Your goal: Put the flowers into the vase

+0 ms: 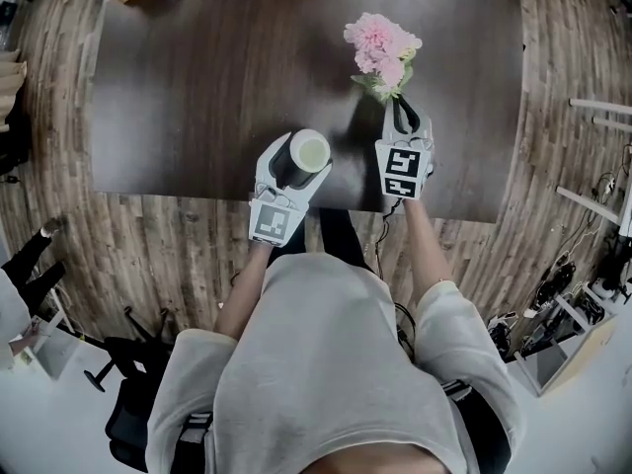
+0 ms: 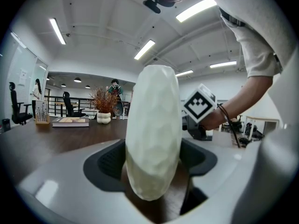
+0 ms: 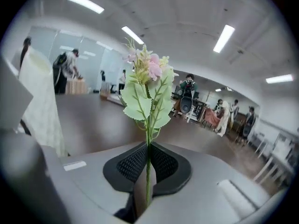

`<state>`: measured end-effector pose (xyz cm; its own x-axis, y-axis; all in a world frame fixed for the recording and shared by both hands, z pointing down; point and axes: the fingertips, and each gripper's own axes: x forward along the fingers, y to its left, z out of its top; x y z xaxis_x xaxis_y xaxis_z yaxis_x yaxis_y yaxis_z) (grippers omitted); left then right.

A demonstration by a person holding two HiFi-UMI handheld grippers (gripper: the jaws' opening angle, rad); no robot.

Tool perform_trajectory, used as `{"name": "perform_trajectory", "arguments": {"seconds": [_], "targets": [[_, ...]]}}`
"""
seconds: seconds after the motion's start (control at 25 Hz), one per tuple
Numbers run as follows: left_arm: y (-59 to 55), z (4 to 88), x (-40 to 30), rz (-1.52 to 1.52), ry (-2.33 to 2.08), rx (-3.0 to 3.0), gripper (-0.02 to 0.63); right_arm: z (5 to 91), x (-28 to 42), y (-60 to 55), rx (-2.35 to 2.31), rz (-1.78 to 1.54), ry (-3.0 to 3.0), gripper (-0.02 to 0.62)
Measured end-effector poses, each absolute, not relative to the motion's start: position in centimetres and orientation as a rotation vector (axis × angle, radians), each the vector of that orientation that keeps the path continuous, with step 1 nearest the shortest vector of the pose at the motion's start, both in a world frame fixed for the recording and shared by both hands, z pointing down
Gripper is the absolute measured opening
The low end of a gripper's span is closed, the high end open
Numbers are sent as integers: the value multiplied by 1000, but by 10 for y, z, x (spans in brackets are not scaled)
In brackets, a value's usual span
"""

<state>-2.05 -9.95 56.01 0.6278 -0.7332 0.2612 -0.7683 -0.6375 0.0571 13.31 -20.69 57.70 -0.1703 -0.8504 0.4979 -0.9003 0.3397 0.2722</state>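
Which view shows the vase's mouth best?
The head view: it looks down into the open mouth of the vase. The left gripper view shows only its side, clamped between the jaws; the right gripper view catches part of its side at the left edge.

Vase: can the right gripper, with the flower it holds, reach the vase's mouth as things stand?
Probably yes. The vase stands open-mouthed in the left gripper, just beside the right gripper, which is shut on the flower; nothing lies between them.
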Motion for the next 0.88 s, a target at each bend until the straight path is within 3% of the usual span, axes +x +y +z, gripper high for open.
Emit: {"name": "perform_trajectory", "arguments": {"seconds": [0.36,0.88], "targets": [[-101,563,-22,320,-1266,2694,353,514,105,-208,1632,672,-2555,23],[-108,570,-16,331,-1281,2682,353,365,26,-179,1291,494,-3046,23]]}}
